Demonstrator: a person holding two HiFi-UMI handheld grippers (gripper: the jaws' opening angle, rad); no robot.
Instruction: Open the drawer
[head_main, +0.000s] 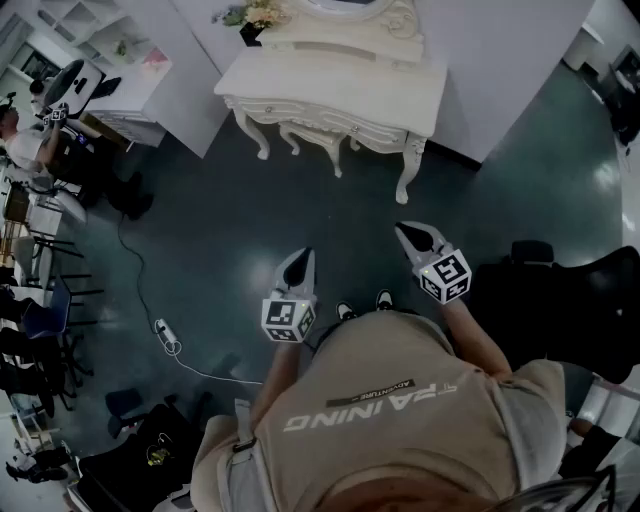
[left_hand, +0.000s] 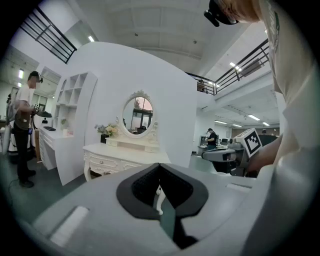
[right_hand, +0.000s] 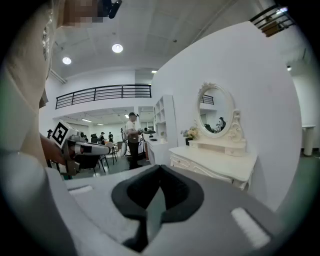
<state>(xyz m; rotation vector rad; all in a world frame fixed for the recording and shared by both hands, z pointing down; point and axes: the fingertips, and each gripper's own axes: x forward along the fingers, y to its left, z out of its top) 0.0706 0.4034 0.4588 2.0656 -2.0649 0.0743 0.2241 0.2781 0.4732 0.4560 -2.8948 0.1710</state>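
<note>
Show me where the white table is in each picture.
Head view: table at top centre.
Left gripper view: table left of centre, under the oval mirror.
Right gripper view: table right of centre.
Shared landmark: the flowers on the table's top, beside the mirror, seen also in the left and right gripper views.

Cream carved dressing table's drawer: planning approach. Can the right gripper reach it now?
Probably not yet: right gripper, shut, is well short of the cream carved dressing table; only bare floor between.
</note>
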